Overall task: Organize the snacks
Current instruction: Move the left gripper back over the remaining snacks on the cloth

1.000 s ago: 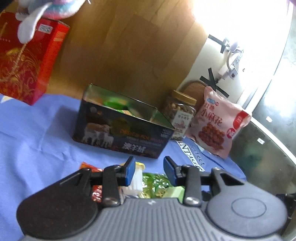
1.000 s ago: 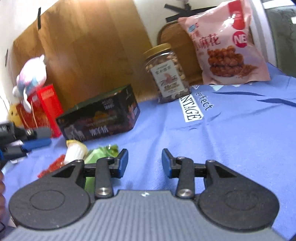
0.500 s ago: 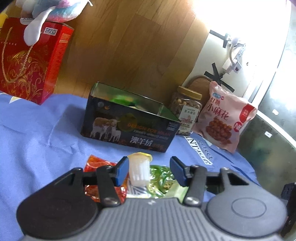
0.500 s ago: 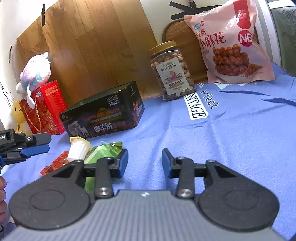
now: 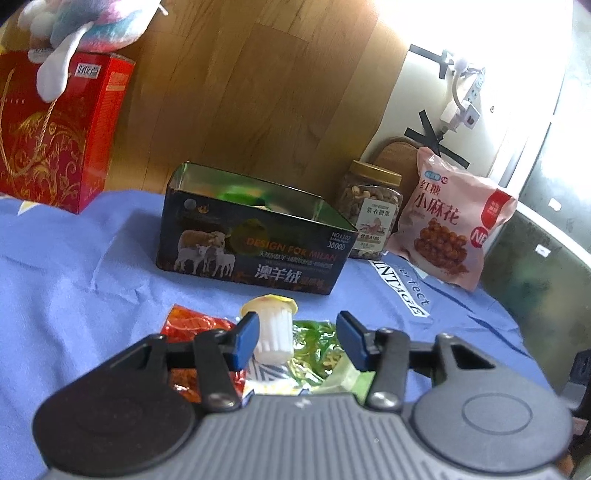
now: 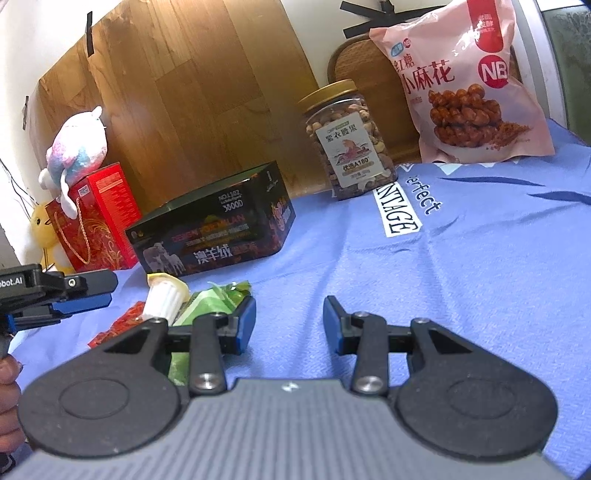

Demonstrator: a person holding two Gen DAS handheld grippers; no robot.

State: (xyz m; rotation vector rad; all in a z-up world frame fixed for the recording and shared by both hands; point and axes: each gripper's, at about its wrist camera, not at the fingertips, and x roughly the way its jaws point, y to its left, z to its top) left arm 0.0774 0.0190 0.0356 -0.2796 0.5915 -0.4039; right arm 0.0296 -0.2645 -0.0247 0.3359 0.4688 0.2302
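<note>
Your left gripper [image 5: 297, 341] is unclenched and holds nothing. Its jaws have just been closing a little after widening. The small white ribbed jelly cup with a yellow lid [image 5: 272, 326] stands in the gap, close against the left blue pad [image 5: 246, 341]; contact there is too close to call. The right pad is clear of it.

The cup sits on top of a loose heap: a crinkly red foil snack packet [image 5: 192, 326] on the left, a green foil snack packet [image 5: 317, 345] on the right. The heap lies on the blue cloth [image 5: 74, 277] just in front of the open dark rectangular tin with sheep printed on it [image 5: 251, 254]. A narrow strip of bare cloth separates the heap from the tin's front wall. Something green shows inside the tin.

Your right gripper [image 6: 289, 325] is unclenched and empty, over bare cloth. The green packet's edge lies just beside its left pad. Wide open cloth runs ahead and to the right.

At the back edge: a clear plastic jar of nuts with a gold lid [image 6: 343, 144], then a pink bag of fried dough twists [image 6: 469, 85] leaning on the wall. A red gift box with a rope handle [image 5: 55, 129] stands far left, a pastel plush toy [image 5: 81, 22] on top.
</note>
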